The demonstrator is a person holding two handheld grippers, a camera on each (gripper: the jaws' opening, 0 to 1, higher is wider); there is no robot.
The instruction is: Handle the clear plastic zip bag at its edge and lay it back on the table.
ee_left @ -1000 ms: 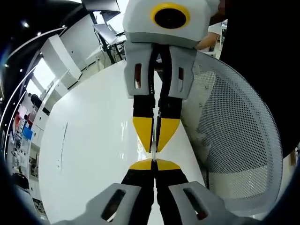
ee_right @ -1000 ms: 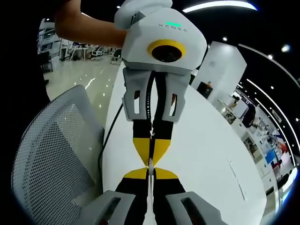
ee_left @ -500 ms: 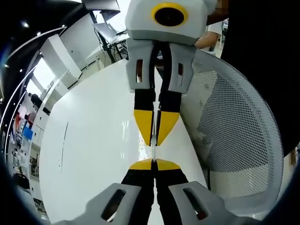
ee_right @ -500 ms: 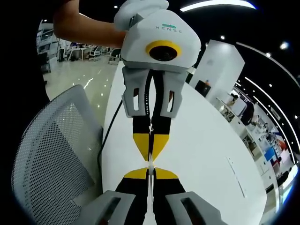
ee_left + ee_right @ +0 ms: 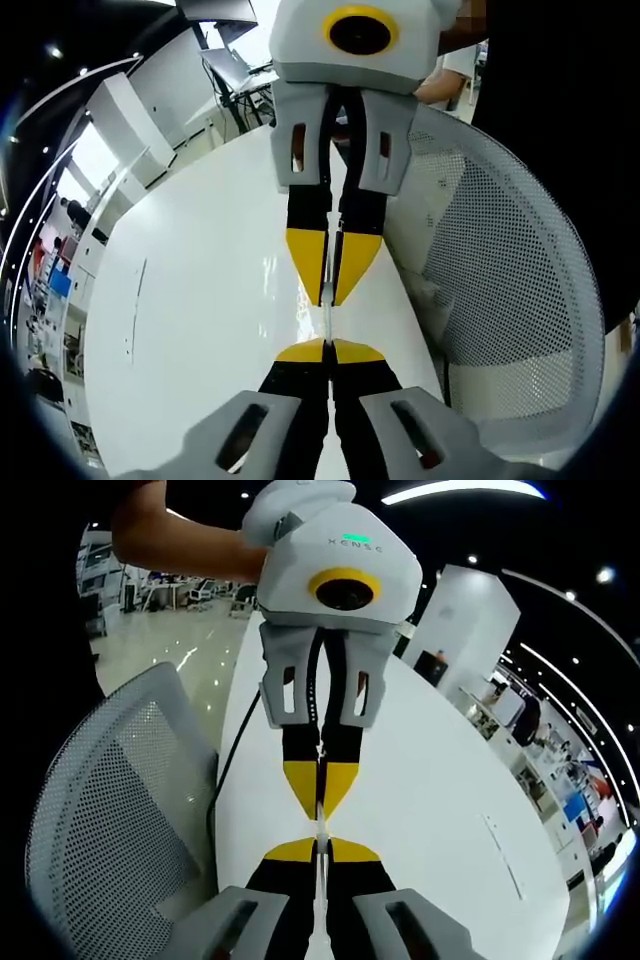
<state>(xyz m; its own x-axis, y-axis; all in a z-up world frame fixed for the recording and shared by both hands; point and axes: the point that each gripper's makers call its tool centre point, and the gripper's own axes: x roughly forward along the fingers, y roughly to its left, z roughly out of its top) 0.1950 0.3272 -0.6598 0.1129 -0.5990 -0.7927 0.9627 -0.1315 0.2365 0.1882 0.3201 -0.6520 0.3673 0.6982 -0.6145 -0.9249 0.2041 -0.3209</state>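
The clear plastic zip bag shows edge-on as a thin glossy strip stretched between two facing grippers above the white table. My left gripper rises from the bottom, its yellow tips shut on the bag's near edge. The right gripper comes down from the top, shut on the far edge. In the right gripper view the same holds: my right gripper pinches the bag, and the left gripper hangs opposite, held by a person's arm.
A white mesh chair stands against the table's long edge, also seen as the mesh chair. A black cable runs along the table edge. Desks and shelving sit far behind.
The two grippers have drawn slightly apart, so a little more of the bag's strip shows between their tips. Both stay shut.
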